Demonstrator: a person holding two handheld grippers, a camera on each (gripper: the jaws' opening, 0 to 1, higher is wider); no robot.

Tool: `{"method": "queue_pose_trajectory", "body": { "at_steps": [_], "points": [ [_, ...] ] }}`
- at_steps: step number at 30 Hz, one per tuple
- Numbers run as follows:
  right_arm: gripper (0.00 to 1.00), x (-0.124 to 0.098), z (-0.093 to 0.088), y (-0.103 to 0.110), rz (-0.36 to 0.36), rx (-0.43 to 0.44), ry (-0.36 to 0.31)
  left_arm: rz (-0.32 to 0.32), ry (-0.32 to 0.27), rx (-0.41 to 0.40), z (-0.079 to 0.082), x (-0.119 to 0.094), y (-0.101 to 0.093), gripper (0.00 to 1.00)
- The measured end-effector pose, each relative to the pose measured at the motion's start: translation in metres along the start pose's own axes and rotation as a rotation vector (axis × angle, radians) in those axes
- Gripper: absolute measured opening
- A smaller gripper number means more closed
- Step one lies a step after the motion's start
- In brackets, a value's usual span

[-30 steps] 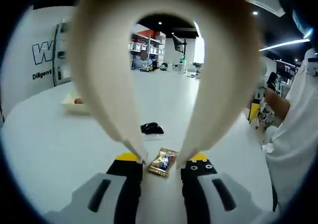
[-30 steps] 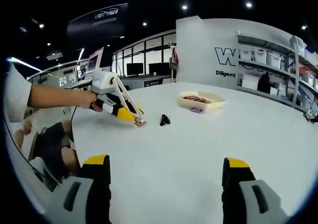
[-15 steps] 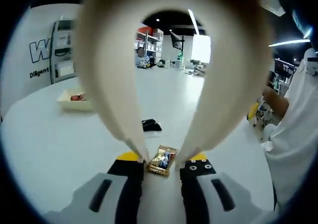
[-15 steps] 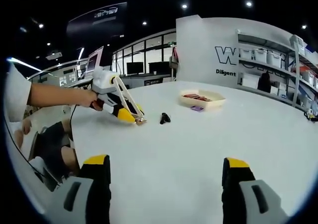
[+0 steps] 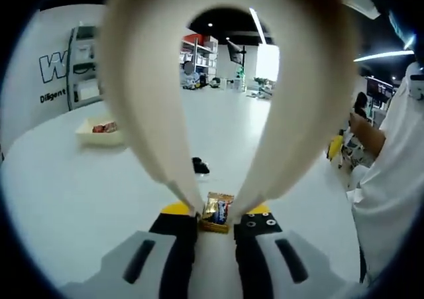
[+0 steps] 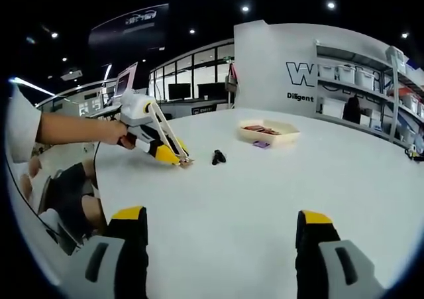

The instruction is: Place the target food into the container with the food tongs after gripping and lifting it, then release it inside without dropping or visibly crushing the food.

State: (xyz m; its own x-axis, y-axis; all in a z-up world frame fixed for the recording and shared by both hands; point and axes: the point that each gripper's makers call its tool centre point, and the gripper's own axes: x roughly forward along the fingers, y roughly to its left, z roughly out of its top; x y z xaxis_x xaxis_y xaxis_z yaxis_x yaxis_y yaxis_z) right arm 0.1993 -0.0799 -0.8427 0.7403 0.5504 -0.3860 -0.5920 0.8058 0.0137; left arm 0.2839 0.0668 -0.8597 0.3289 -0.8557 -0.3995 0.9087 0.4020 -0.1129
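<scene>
One wrapped candy (image 5: 216, 211) lay on the white bench (image 5: 79, 193), just ahead of the left gripper (image 5: 215, 221), pinched between the two tips of the cream food tongs (image 5: 142, 107). The left gripper was nearly closed around the tongs, squeezing them probably to grip the candy before lifting. One small black object (image 5: 199, 166) lay further ahead. One tray-like container (image 5: 99, 130) waited far ahead to the left, well apart. The right gripper (image 6: 221, 236) hung wide open and empty, seemingly unused.

1. Left gripper (image 5: 216, 221) squeezes cream tongs (image 5: 159, 113) onto a gold candy (image 5: 216, 211).
2. Black thing (image 5: 200, 166) lies just past it on the white counter (image 5: 73, 193).
3. Tray (image 5: 99, 132) sits far left.
</scene>
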Motion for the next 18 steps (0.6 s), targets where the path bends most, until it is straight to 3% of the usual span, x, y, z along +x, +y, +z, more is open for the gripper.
{"method": "queue_pose_trajectory", "body": {
  "at_steps": [4,6,11,18],
  "points": [
    [0.91,-0.001,-0.001,0.001,0.002,0.005,-0.004,0.007,-0.018,-0.052,0.0,0.0,0.002,0.19],
    [0.91,-0.002,-0.001,0.0,0.001,0.004,-0.005,0.008,-0.044,-0.148,0.002,-0.001,0.003,0.19],
    [0.91,-0.003,-0.002,-0.002,-0.002,0.01,-0.007,0.027,-0.068,-0.173,0.004,-0.001,0.008,0.19],
    [0.91,-0.004,-0.002,-0.004,-0.004,0.012,-0.008,0.041,-0.141,-0.232,0.028,-0.004,0.018,0.2]
  ]
}}
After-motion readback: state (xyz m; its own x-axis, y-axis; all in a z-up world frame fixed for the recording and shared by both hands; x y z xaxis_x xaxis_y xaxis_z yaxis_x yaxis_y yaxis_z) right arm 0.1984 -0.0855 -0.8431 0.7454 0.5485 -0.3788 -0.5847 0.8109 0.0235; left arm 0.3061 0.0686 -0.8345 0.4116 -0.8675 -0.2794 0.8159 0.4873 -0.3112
